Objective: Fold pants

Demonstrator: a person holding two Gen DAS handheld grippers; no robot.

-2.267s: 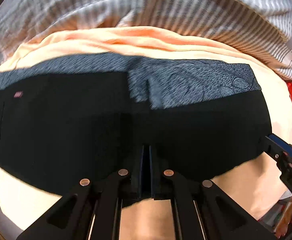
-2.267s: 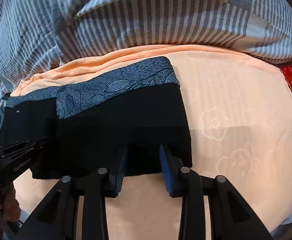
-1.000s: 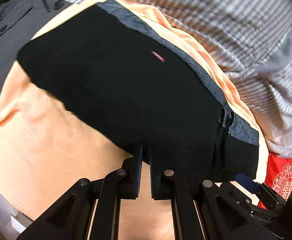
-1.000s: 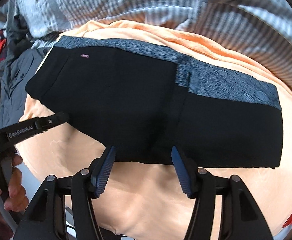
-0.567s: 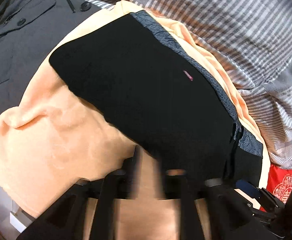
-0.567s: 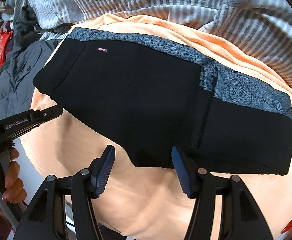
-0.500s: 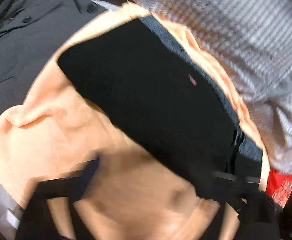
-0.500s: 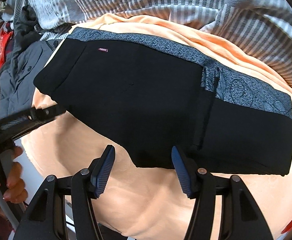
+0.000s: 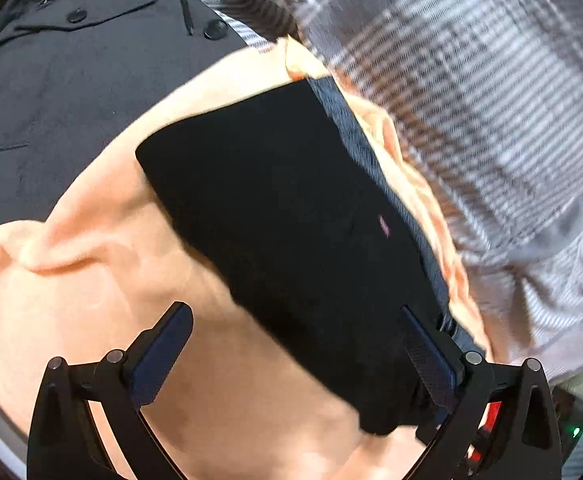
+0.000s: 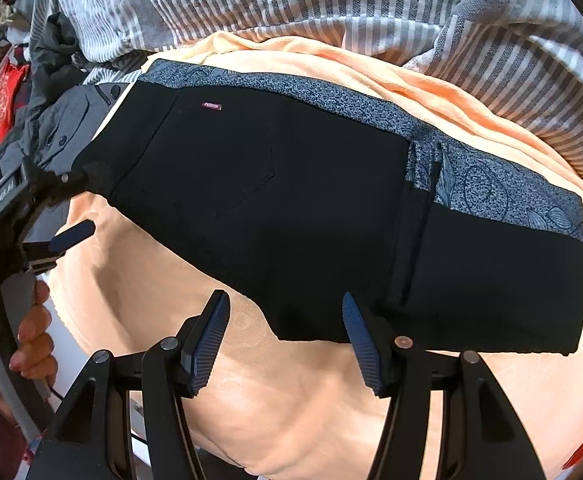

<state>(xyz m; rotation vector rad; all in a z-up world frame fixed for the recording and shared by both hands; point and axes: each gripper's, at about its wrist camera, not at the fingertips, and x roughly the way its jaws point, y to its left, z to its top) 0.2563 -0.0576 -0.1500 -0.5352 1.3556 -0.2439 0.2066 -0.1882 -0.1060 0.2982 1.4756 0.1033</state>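
Note:
The black pants (image 10: 311, 208) with a grey patterned waistband lie folded flat on a peach blanket (image 10: 291, 392); they also show in the left wrist view (image 9: 291, 220). My right gripper (image 10: 285, 340) is open and empty, hovering just off the pants' near edge. My left gripper (image 9: 295, 356) is wide open and empty, with one pad over the pants' near end. In the right wrist view the left gripper (image 10: 63, 216) sits at the pants' left end, its upper finger at the corner.
A grey striped duvet (image 10: 331, 4) is bunched behind the blanket. A dark grey buttoned jacket (image 9: 71, 80) lies at the left. Red fabric (image 10: 1, 100) shows at the far left. The blanket's near edge drops off the bed.
My left gripper has opened from shut to wide and swung left toward the pants' left end. My right gripper stays open and has pulled back slightly.

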